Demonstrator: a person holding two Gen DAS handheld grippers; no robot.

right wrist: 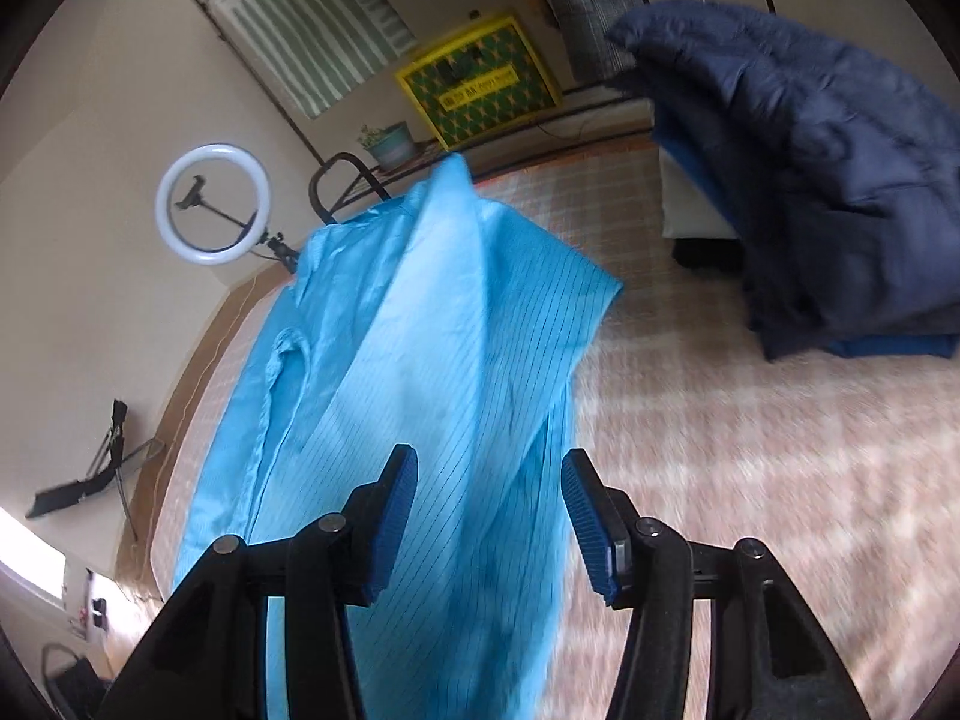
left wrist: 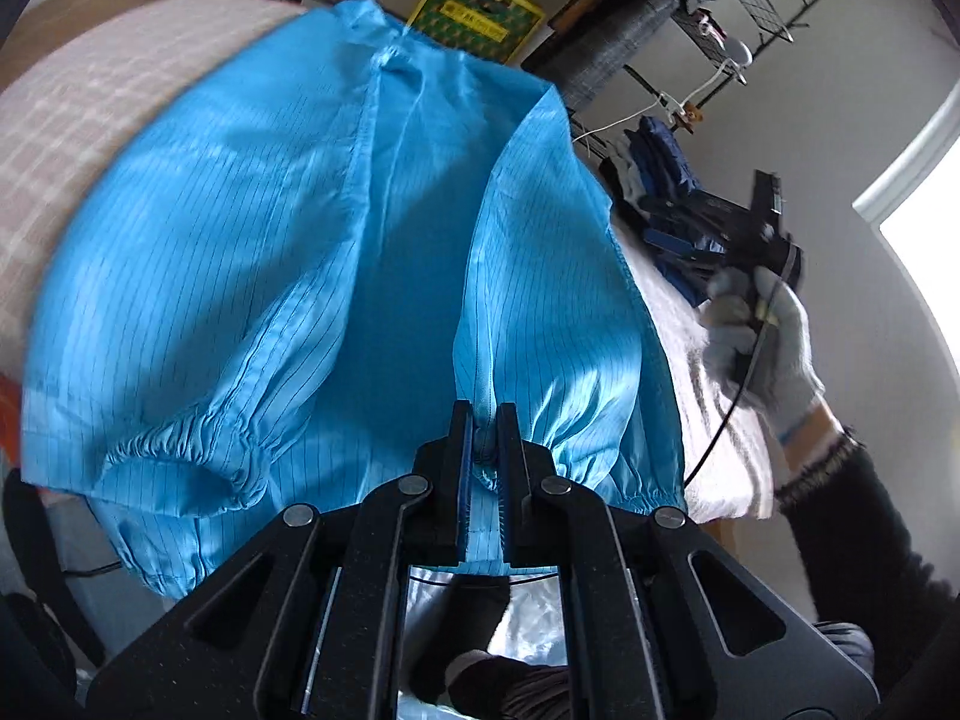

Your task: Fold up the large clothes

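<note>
Between the pads of our left gripper (left wrist: 486, 420) we pinch the gathered cuff of the blue garment (left wrist: 270, 252), jaws nearly closed on it. Our right gripper (right wrist: 489, 516) stands about half open and holds nothing, with blue cloth showing beyond its gap. The garment lies spread on the checked mat (right wrist: 750, 450), near a folded navy pile (right wrist: 828, 168).

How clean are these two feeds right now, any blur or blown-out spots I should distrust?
Left wrist view: the blue garment is fairly sharp near the left hand-held gripper, the gloved hand is smeared, and the window is blown out. Right wrist view: the checked mat streaks with motion blur; fisheye bends the edges.
</note>
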